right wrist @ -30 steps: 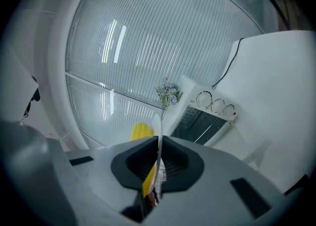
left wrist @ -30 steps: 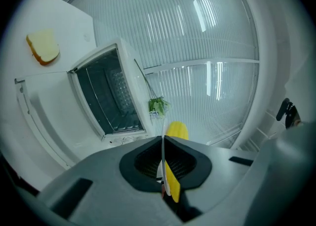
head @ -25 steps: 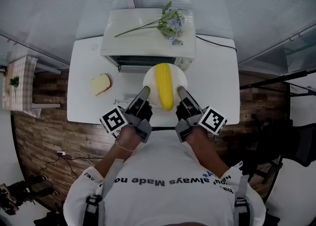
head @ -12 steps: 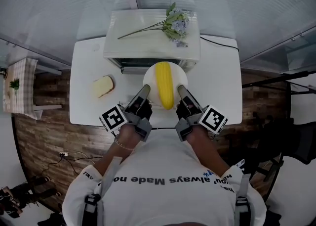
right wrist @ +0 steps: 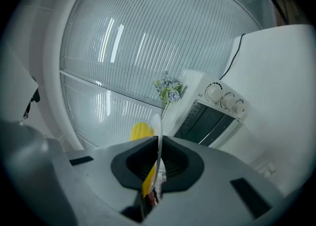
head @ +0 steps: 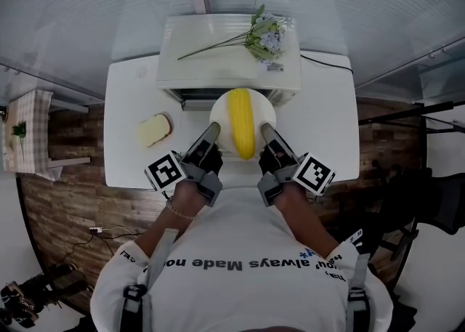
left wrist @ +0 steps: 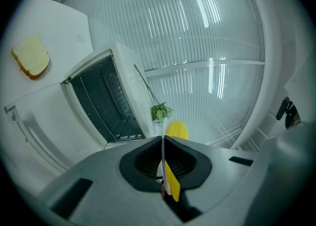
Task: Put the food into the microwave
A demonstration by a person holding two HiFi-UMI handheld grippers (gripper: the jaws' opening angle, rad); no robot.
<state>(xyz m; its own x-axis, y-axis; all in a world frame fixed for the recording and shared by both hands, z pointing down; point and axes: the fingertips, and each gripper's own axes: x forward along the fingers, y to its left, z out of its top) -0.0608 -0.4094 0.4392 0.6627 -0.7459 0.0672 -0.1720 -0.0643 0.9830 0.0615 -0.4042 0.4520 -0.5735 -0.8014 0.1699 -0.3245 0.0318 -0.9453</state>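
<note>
A white plate (head: 222, 114) with a yellow corn cob (head: 242, 121) on it is held up in front of the white microwave (head: 218, 54), whose door hangs open. My left gripper (head: 211, 133) is shut on the plate's left rim and my right gripper (head: 264, 131) is shut on its right rim. In the left gripper view the plate's thin edge (left wrist: 163, 147) runs between the jaws, with the corn (left wrist: 177, 130) beyond and the dark open cavity (left wrist: 106, 104) to the left. The right gripper view shows the plate edge (right wrist: 158, 136), the corn (right wrist: 141, 132) and the microwave's knobs (right wrist: 226, 100).
A slice of bread (head: 154, 131) lies on the white table (head: 127, 163) to the left of the plate. A sprig of artificial flowers (head: 261, 33) rests on top of the microwave. A black cable (head: 327, 63) runs off behind it to the right.
Both grippers have carried the plate with the corn slightly forward toward the open microwave. The grips have not changed.
</note>
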